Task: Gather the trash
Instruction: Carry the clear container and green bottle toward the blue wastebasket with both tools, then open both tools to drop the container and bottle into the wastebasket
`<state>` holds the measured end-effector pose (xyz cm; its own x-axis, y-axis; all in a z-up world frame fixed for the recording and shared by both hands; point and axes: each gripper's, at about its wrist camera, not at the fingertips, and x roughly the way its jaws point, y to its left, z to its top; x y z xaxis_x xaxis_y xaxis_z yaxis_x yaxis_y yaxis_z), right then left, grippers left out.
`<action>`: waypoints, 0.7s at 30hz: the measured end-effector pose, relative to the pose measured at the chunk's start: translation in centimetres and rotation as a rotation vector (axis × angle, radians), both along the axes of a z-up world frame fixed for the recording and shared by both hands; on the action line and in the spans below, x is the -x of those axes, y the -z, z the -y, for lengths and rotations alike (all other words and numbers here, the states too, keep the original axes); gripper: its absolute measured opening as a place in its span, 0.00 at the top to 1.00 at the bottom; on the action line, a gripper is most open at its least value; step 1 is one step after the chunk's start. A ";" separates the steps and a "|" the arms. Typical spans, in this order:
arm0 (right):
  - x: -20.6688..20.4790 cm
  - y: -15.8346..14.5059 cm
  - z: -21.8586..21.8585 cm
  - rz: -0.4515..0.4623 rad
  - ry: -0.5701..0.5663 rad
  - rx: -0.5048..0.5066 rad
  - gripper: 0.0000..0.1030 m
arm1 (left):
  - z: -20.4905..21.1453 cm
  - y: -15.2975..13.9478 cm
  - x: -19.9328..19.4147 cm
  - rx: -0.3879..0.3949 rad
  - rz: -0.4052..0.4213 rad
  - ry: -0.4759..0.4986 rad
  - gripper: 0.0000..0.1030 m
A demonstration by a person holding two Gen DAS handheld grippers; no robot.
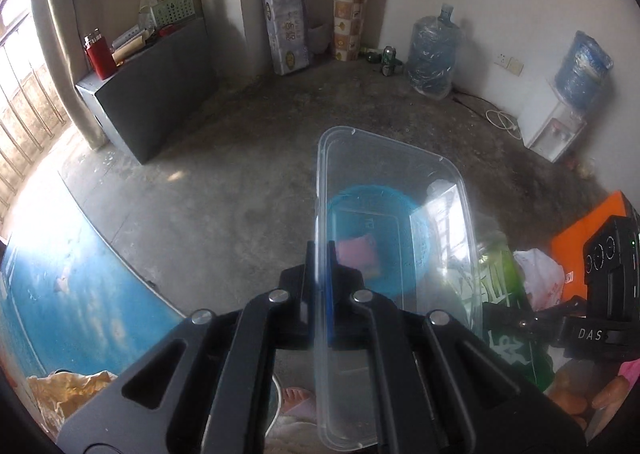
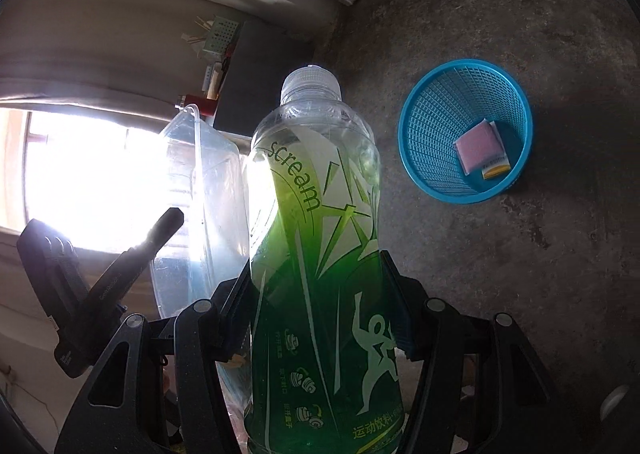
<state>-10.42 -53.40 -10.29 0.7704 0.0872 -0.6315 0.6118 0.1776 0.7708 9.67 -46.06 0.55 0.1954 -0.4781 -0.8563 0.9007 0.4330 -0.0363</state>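
While grippers clamp, one bottle [image 2: 316,254], one container [image 1: 392,222], one basket [image 2: 466,134].

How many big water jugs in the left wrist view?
2: one water jug standing on the floor by the back wall, another water jug mounted on the white dispenser at right. None seen elsewhere.

The bottle [image 2: 316,254] is clear with a green-and-white label. The food box [image 1: 396,222] is clear and colourless. The basket [image 2: 466,130] is bright blue mesh, holding a pink packet [image 2: 478,148]. The floor [image 1: 248,158] is mottled grey.
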 end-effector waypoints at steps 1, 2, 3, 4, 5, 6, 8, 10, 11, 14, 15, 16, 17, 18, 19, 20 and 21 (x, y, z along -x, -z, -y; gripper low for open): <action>0.4 0.8 0.5 -0.016 0.009 -0.010 0.45 | 0.8 1.1 0.1 -0.023 -0.009 0.004 0.98; 0.7 1.7 1.0 -0.031 0.018 -0.018 0.45 | 1.7 2.2 0.4 -0.047 -0.017 0.008 0.98; 0.9 2.6 1.5 -0.046 0.027 -0.023 0.45 | 2.6 3.3 0.5 -0.070 -0.025 0.011 0.98; 0.9 3.6 2.1 -0.064 0.035 -0.030 0.45 | 3.4 4.4 0.5 -0.092 -0.034 0.013 0.98; 0.9 4.5 2.6 -0.080 0.040 -0.040 0.45 | 4.2 5.5 0.4 -0.114 -0.045 0.011 0.98; 0.9 5.4 3.2 -0.091 0.042 -0.054 0.45 | 4.9 6.5 0.1 -0.135 -0.059 0.006 0.98; 0.5 7.5 4.6 -0.128 0.045 -0.083 0.45 | 6.4 8.6 -0.2 -0.173 -0.081 -0.002 0.98; -0.1 9.4 5.9 -0.158 0.042 -0.111 0.45 | 7.9 10.3 -0.6 -0.205 -0.088 -0.011 0.98; -0.5 10.3 6.5 -0.182 0.037 -0.118 0.45 | 8.5 11.3 -0.8 -0.219 -0.099 -0.016 0.98; -1.9 12.6 8.6 -0.235 0.022 -0.137 0.45 | 10.8 13.4 -1.7 -0.247 -0.129 -0.027 0.98; -2.4 13.3 9.4 -0.253 0.022 -0.131 0.45 | 11.3 14.0 -1.9 -0.247 -0.137 -0.027 0.97; -3.0 14.0 10.3 -0.274 0.021 -0.123 0.45 | 11.9 14.4 -2.2 -0.241 -0.149 -0.030 0.95; -3.7 15.0 11.3 -0.290 0.012 -0.123 0.44 | 12.3 14.8 -2.5 -0.242 -0.163 -0.038 0.85; -4.3 16.0 12.2 -0.303 0.003 -0.133 0.44 | 12.6 15.1 -2.9 -0.250 -0.171 -0.057 0.63; -4.9 17.1 13.1 -0.317 -0.003 -0.143 0.44 | 12.6 15.2 -3.2 -0.257 -0.170 -0.085 0.52; -5.5 18.0 13.9 -0.328 -0.008 -0.152 0.42 | 12.8 15.1 -3.5 -0.249 -0.162 -0.111 0.45; -6.0 19.1 14.5 -0.342 -0.011 -0.160 0.41 | 12.4 14.8 -3.7 -0.231 -0.161 -0.125 0.45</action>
<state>-4.45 -67.91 -29.41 0.5161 0.2126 -0.8297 0.8371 0.0800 0.5412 13.36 -58.51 -14.25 0.0935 -0.2480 -0.9643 0.8303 0.5538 -0.0619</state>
